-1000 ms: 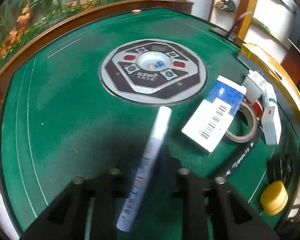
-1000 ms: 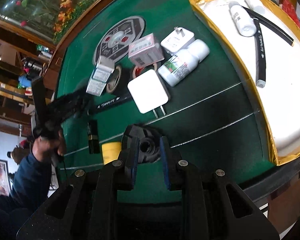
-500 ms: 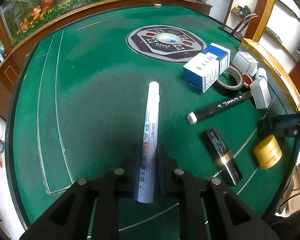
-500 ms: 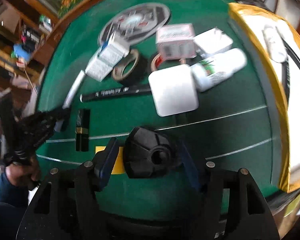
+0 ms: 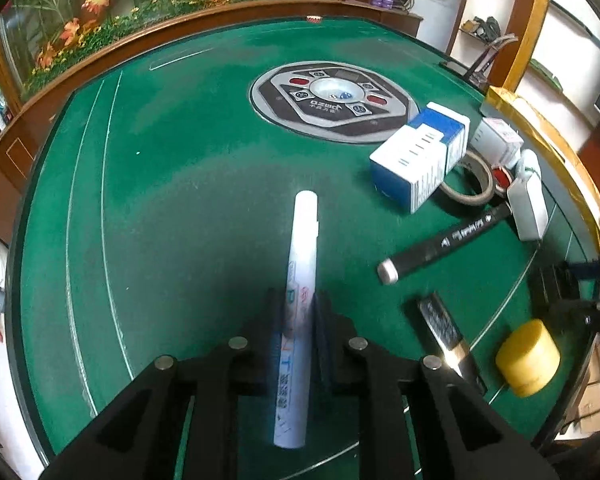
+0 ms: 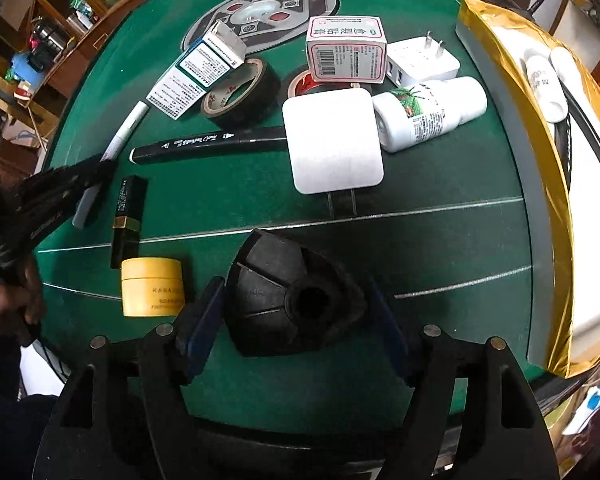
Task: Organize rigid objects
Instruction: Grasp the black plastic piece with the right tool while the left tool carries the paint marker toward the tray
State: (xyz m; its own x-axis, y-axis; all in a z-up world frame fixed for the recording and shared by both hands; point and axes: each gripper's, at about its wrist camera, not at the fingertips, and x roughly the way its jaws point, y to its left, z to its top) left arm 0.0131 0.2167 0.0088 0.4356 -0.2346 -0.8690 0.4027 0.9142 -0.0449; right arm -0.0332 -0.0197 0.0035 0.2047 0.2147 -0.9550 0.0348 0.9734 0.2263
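Left gripper (image 5: 298,312) clamped on white paint marker (image 5: 300,280), fingers pressed against the barrel on both sides; marker pointing forward over the green felt table (image 5: 180,184), cap end toward the centre console (image 5: 334,102). Whether the marker rests on the felt or hangs just above: cannot tell from either view.

Right gripper (image 6: 296,320) spread wide, blue-padded fingers (image 6: 200,322) standing apart from the black angular part (image 6: 296,296) between them, not pinching it (part sits on the felt).

Yellow jar (image 6: 152,286) just left of the right gripper, black lipstick tube (image 6: 128,216) touching its far edge. Black marker (image 6: 208,144) lying crosswise beyond, its end against the white square charger (image 6: 332,140). White bottle (image 6: 428,114) on its side beside the charger. Black tape roll (image 6: 240,96), blue-and-white box (image 6: 196,76), pink box (image 6: 346,48) and a second white plug adapter (image 6: 420,62) clustered farther back. Gold-rimmed tray (image 6: 556,184) at right, holding a white tube (image 6: 544,84).
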